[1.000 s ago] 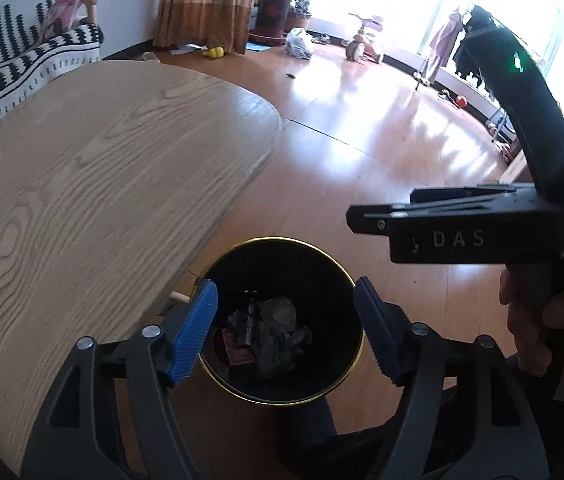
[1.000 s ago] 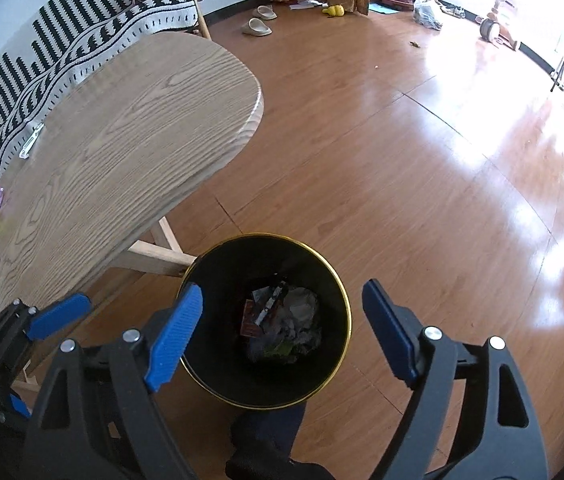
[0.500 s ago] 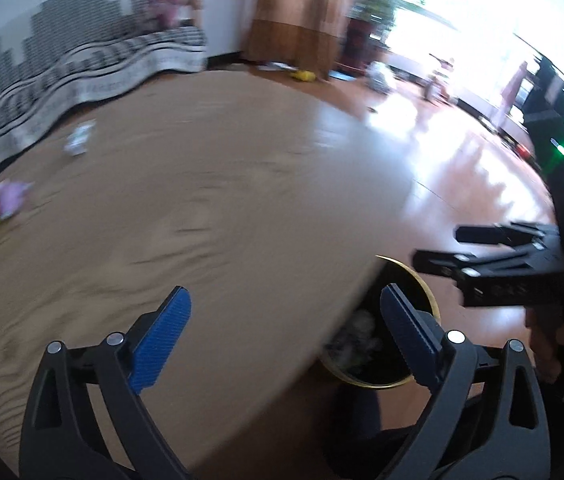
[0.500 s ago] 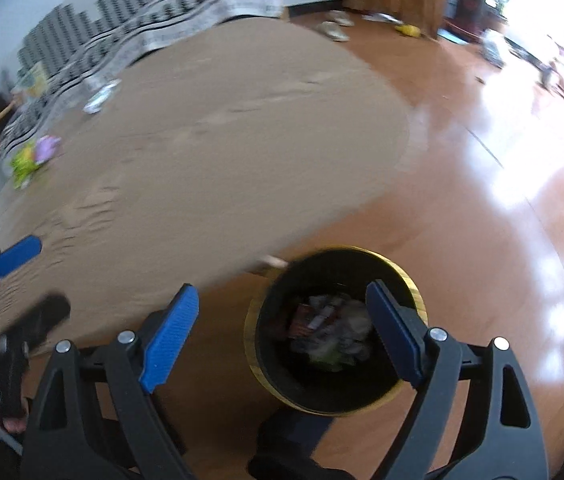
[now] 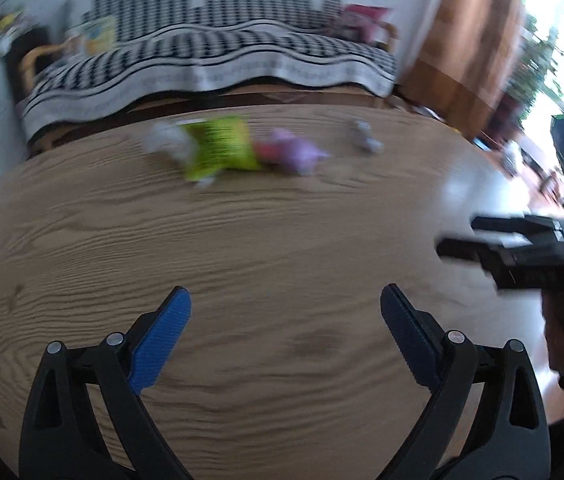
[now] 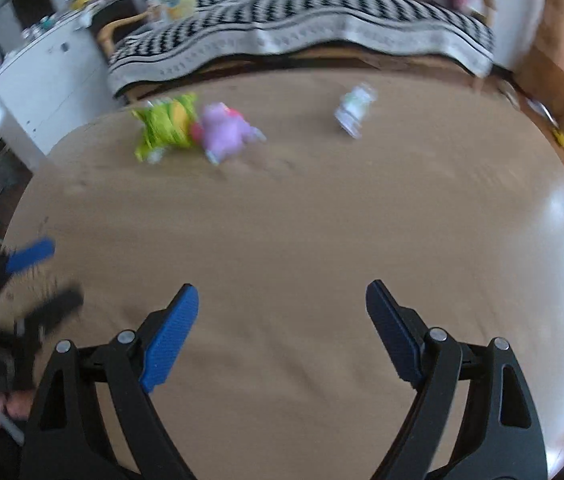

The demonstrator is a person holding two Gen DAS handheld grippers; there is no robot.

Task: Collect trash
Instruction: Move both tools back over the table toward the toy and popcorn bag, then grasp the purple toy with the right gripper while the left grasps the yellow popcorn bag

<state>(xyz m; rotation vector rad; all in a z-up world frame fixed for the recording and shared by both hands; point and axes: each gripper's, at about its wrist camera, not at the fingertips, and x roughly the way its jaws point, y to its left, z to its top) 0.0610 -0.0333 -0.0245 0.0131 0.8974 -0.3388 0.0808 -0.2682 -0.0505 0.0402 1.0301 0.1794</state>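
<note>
Trash lies at the far side of the round wooden table (image 5: pixel 266 248): a yellow-green wrapper (image 5: pixel 222 148), a purple wrapper (image 5: pixel 296 154) touching it, and a small white crumpled piece (image 5: pixel 364 138) further right. The same items show in the right wrist view: yellow-green wrapper (image 6: pixel 168 126), purple wrapper (image 6: pixel 226 132), white piece (image 6: pixel 354 110). My left gripper (image 5: pixel 284 328) is open and empty over the near part of the table. My right gripper (image 6: pixel 282 324) is open and empty too, also well short of the trash. Both views are motion-blurred.
A sofa with a black-and-white striped cover (image 5: pixel 210 60) stands behind the table. A white cabinet (image 6: pixel 34 92) is at the left. Brown curtains (image 5: pixel 462 40) hang at the right. The right gripper's body (image 5: pixel 522 252) shows at the right edge of the left wrist view.
Both grippers swung left and up, away from the black trash bin on the floor, to face across the table. The bin has left both views and the trash on the table has come in.
</note>
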